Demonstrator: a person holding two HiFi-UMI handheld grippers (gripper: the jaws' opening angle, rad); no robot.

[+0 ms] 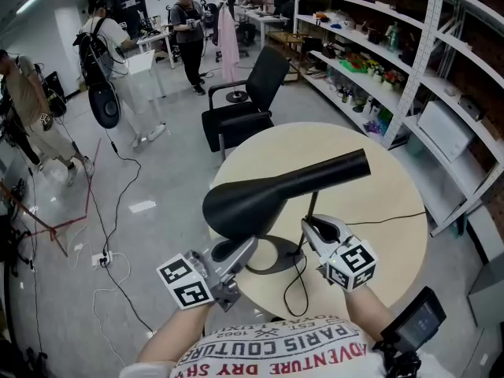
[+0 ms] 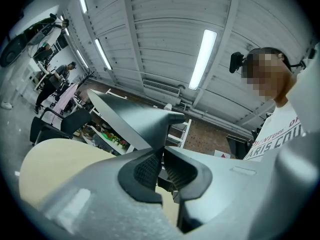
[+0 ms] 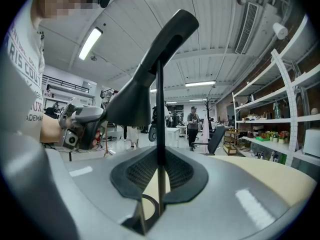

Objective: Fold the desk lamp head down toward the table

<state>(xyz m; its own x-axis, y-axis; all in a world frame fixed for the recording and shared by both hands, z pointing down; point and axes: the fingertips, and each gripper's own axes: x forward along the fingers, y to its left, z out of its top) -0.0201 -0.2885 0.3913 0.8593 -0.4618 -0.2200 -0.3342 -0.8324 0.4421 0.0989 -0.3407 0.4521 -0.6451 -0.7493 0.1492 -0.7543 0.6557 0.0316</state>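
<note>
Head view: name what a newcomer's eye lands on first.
The big black lamp head hangs tilted over the middle of the round table. At its near rim the left gripper pinches its edge, and beside it the right gripper clamps the thin stem.

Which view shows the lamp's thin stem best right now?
The right gripper view: the stem runs upright through the frame, pinched between the right tongs. The head view shows only a short stretch under the lamp head; the left gripper view shows none clearly.

black office chair (image 1: 264, 77) | shelving (image 1: 420, 53) | floor power strip (image 1: 102, 260) | person standing (image 1: 191, 34)
</note>
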